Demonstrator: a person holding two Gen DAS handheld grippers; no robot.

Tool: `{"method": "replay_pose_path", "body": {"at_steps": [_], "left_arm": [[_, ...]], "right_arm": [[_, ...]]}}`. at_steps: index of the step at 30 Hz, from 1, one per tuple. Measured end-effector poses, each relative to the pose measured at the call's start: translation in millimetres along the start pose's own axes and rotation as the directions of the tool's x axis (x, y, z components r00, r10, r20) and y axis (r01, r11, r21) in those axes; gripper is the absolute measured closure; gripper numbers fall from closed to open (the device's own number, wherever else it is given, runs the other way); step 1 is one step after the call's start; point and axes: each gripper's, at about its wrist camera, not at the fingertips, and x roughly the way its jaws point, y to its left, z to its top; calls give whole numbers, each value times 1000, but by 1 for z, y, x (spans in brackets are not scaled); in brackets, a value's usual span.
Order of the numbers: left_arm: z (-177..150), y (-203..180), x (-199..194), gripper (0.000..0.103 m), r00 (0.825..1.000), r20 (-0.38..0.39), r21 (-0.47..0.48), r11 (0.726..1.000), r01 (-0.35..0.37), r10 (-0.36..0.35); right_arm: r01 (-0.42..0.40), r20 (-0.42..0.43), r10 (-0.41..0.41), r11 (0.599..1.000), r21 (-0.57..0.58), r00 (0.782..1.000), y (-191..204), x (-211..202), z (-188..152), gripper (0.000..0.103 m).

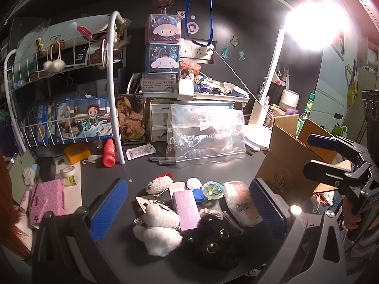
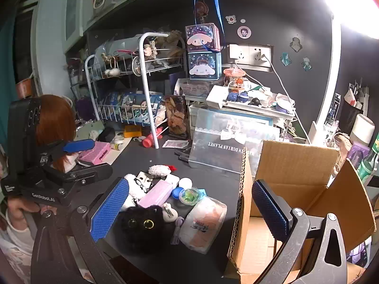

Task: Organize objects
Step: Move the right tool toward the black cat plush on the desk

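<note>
Dark desk point(image 1: 113, 172) is crowded, with a white wire rack point(image 1: 113, 82) at the back and a bright lamp point(image 1: 315, 28) on the right. Near the front edge lies a small pile: a black plush cat point(image 1: 218, 241), a white plush toy point(image 1: 158, 227), a pink box point(image 1: 186, 209) and a pale packet point(image 1: 241, 203). An open cardboard box point(image 2: 298, 165) stands just right of the pile. The left claw point(image 1: 187, 210) hovers over the pile, fingers wide apart and holding nothing. The right claw point(image 2: 189, 209) is also wide apart and empty, between pile and box.

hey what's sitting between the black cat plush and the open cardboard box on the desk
A clear-wrapped white and peach packet lies between the black cat plush and the cardboard box, plainest in the right wrist view.
</note>
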Motion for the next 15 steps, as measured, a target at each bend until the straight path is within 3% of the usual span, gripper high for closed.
{"method": "replay_pose_path", "body": {"at_steps": [15], "left_arm": [[-1, -2, -3, 0, 1000, 5, 7, 1000, 20, -20]], "right_arm": [[7, 9, -6, 1000, -25, 1000, 8, 0, 0, 0]]}}
